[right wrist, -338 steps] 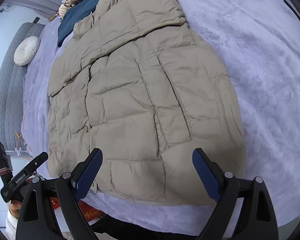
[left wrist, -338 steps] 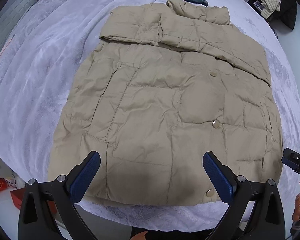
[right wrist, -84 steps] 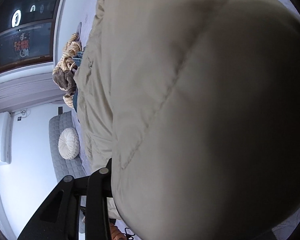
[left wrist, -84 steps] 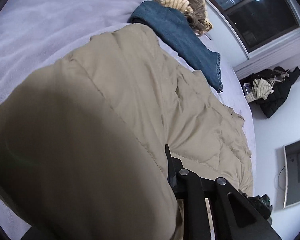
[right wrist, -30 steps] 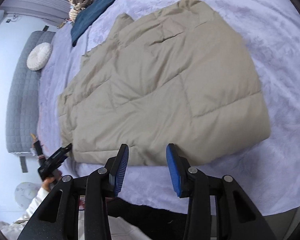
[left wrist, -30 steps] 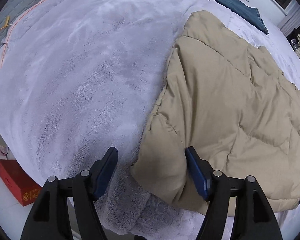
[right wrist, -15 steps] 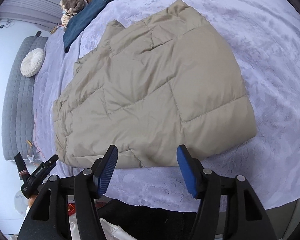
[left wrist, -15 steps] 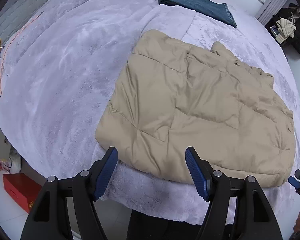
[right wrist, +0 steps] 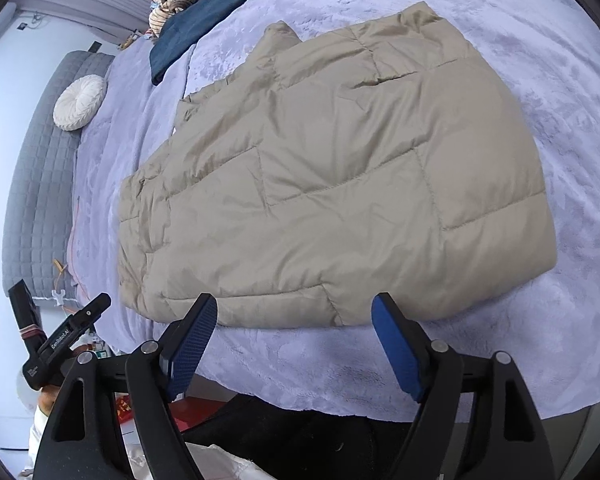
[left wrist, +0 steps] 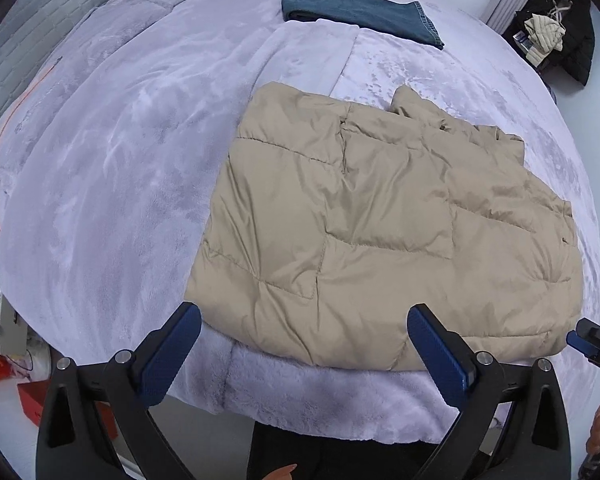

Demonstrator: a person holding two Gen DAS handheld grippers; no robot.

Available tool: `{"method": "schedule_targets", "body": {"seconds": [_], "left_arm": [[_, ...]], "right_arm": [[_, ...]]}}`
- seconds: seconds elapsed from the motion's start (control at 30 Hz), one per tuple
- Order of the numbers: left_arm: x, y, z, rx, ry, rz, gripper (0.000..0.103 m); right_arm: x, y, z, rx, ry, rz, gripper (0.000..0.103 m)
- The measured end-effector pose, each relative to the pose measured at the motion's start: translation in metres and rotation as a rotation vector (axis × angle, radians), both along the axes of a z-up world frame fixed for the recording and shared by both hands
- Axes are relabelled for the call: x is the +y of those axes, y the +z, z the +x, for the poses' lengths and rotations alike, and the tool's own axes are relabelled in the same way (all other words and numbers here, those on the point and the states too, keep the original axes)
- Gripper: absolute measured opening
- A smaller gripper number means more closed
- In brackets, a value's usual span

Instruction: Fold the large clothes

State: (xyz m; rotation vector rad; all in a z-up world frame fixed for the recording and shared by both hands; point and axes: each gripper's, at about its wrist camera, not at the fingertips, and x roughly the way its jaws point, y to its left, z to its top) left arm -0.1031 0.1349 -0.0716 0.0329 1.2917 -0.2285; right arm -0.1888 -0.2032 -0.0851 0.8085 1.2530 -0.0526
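Now both tools stand clear of the garment. The left gripper (left wrist: pixel 304 344) has let go of the corner that sat between its jaws a second ago; its jaws are opening to their widest and hold nothing. The right gripper (right wrist: pixel 294 340) is likewise empty, its jaws opening, with only bedcover showing in the gap. Both point steeply down at the near edge of the bed.

Compared with the flat, full-length layout seen earlier, the jacket (left wrist: pixel 380 232) now lies doubled over, hem brought up over the upper body. This indicates that one fold is complete and released. The bundle remains wide, so a further fold appears likely to be needed.

The jacket rests on the lilac bedcover (left wrist: pixel 112 168) just ahead of the fingertips of both tools, its folded edge nearest them. It is beige, quilted and puffy, with stitched panels showing on top. The near edge is rounded and thick. The far edge is uneven: the collar pokes out beyond the folded layer. Surface creases run across the panels.

Beyond the jacket, well apart, lie folded jeans (left wrist: pixel 356 12) and a round white cushion (right wrist: pixel 80 102).
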Motion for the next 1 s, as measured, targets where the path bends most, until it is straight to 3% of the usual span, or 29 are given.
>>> {"method": "schedule_targets", "body": {"seconds": [0.2, 0.27, 0.7, 1.0], "left_arm": [[0.008, -0.006, 0.030, 0.016, -0.063, 0.004, 0.103], [0.009, -0.009, 0.039, 0.021, -0.085, 0.010, 0.103], [0.013, -0.045, 0.076, 0.112, -0.148, -0.009, 0.103], [0.012, -0.059, 0.085, 0.146, -0.157, -0.024, 0.103]], "right_arm": [[0.029, -0.001, 0.031, 0.002, -0.010, -0.005, 0.088], [0.039, -0.002, 0.043, 0.005, -0.010, -0.014, 0.094], [0.076, -0.019, 0.078, 0.100, -0.026, -0.031, 0.094], [0.090, -0.022, 0.099, 0.103, -0.019, -0.064, 0.095]]}}
